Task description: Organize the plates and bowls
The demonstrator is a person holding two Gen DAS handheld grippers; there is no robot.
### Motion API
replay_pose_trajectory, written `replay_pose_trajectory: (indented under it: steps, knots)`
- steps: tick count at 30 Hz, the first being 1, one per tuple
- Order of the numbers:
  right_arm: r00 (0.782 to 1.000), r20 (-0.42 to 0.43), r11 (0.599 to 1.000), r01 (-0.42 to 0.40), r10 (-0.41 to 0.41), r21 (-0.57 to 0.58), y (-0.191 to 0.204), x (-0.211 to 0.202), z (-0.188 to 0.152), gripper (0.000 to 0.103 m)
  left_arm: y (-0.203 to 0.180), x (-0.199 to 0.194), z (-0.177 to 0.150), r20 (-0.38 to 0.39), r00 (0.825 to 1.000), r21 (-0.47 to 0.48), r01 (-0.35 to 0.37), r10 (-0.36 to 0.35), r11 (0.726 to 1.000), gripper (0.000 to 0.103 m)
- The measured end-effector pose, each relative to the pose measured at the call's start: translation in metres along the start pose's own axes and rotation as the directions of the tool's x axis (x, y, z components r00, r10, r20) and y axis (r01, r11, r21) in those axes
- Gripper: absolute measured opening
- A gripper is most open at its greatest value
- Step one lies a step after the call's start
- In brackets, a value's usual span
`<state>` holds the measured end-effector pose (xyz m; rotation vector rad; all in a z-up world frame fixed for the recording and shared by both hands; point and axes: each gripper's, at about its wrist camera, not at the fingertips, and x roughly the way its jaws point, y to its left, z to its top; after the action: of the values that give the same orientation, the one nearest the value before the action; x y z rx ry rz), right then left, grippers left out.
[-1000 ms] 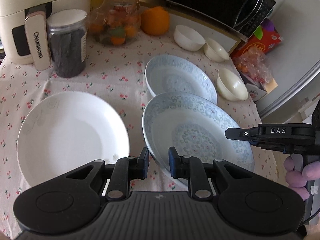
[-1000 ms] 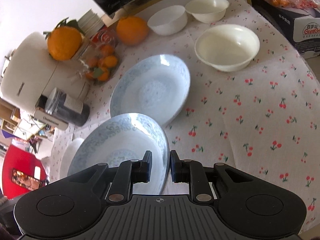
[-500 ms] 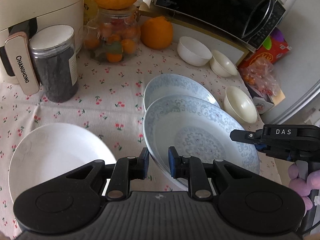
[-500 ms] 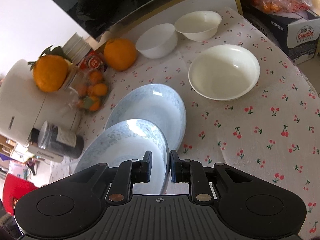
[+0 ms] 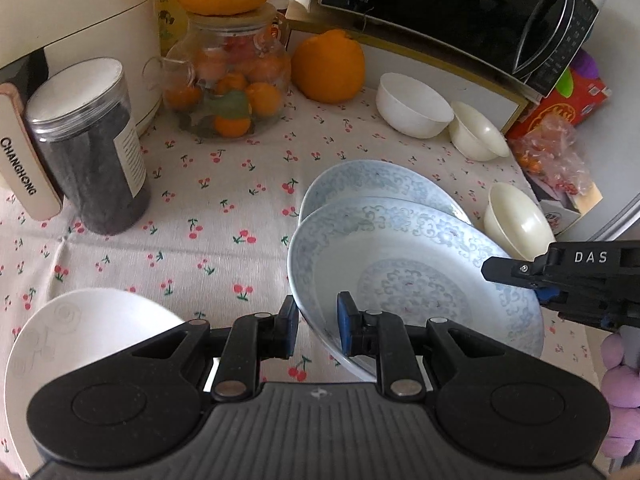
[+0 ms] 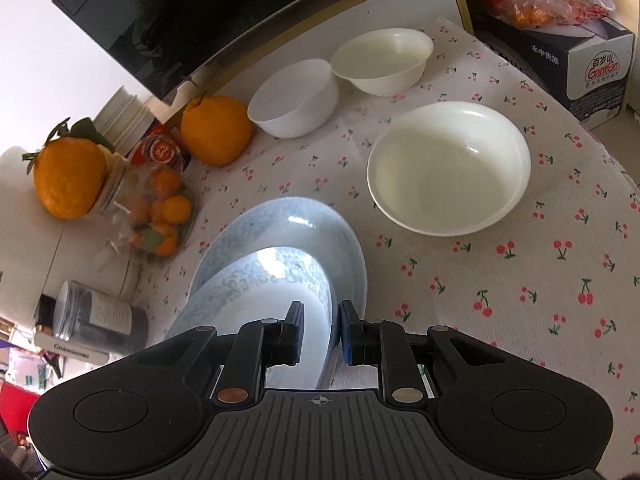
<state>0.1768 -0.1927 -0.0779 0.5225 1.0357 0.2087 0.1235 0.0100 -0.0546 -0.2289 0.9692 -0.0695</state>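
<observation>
Both pairs of fingers are pinching the same blue-patterned plate [image 5: 416,280]: the left gripper [image 5: 318,326] is clamping its near-left rim, and the right gripper [image 6: 320,328] is clamping the opposite rim. That plate is hanging tilted, partly over a second blue-patterned plate [image 5: 376,182] that is lying on the cherry-print tablecloth [image 5: 200,216] near the table's middle. A plain white plate [image 5: 88,328] is sitting at the near-left edge. Just right of the lower plate a cream bowl [image 6: 448,168] is resting, while a white bowl [image 6: 294,98] and another cream bowl [image 6: 382,60] are standing side by side along the back edge, below the microwave [image 5: 460,8].
</observation>
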Motion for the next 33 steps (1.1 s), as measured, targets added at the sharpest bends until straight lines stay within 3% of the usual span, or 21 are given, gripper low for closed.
replay_pose_trajectory:
  steps: [17, 23, 33]
  knots:
    - [0.991, 0.074, 0.986, 0.116, -0.108, -0.117, 0.012, 0.012, 0.000, 0.019, -0.014, 0.018, -0.004, 0.094, 0.994, 0.131, -0.073, 0.061, 0.989, 0.018]
    - [0.986, 0.075, 0.974, 0.161, -0.151, -0.157, 0.014, 0.017, -0.002, 0.019, -0.026, 0.022, -0.008, 0.142, 0.984, 0.227, -0.137, 0.106, 0.964, 0.018]
    - [0.973, 0.097, 0.943, 0.225, -0.207, -0.247, 0.023, 0.023, -0.008, 0.014, -0.030, 0.023, -0.011, 0.179, 0.974, 0.283, -0.187, 0.140, 0.941, 0.019]
